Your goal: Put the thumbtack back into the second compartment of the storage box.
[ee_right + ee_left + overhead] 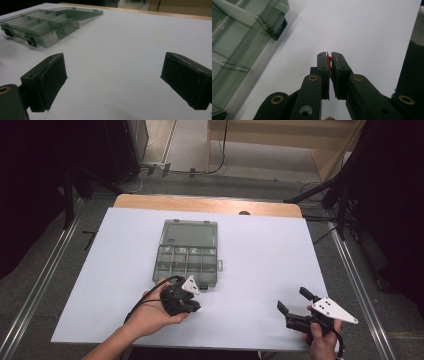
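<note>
A clear grey compartment box (187, 252) lies open mid-table, its lid folded back; it also appears in the left gripper view (239, 47) and the right gripper view (45, 25). My left gripper (196, 296) is held just in front of the box's near edge. In its own view the left gripper (329, 60) is shut on a small red piece (329, 62) pinched between the pad tips. At the table's near right, my right gripper (292, 300) stands open, pointing left. Nothing lies between its wide-spread jaws (112, 77).
White paper (260, 260) covers the table, with a wooden strip (210, 202) at the far edge. A few small parts (186, 257) sit in the box's compartments. Black stands and cables flank the table on both sides.
</note>
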The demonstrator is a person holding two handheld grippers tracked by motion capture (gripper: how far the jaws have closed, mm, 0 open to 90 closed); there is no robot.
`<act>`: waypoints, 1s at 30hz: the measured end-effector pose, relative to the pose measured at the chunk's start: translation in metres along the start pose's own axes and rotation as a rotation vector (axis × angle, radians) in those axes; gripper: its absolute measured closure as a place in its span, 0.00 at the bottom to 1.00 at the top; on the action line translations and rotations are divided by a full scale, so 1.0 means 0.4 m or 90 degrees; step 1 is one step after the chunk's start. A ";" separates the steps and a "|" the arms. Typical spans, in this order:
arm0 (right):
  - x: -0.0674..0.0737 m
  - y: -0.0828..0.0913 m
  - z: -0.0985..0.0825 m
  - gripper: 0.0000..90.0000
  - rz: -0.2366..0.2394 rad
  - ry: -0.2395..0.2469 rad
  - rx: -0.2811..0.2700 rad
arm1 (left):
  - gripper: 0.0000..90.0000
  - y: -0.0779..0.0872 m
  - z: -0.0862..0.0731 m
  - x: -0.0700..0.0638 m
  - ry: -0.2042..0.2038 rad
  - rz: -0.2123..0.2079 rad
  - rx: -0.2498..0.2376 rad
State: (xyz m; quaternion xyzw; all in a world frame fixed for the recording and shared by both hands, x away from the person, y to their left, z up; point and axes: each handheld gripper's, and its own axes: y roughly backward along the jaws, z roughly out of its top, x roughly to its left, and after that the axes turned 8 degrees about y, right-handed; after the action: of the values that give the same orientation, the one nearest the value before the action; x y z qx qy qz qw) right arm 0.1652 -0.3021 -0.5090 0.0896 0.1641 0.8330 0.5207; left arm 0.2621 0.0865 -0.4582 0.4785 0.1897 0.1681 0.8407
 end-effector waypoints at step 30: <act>-0.005 0.007 0.001 0.07 -0.002 0.002 -0.004 | 0.95 0.050 0.029 0.085 0.019 0.028 -0.022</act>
State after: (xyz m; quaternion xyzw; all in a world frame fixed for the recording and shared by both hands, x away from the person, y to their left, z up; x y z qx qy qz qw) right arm 0.1640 -0.3049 -0.5078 0.0864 0.1622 0.8330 0.5219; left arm 0.2950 0.1034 -0.4408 0.4650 0.1889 0.1967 0.8423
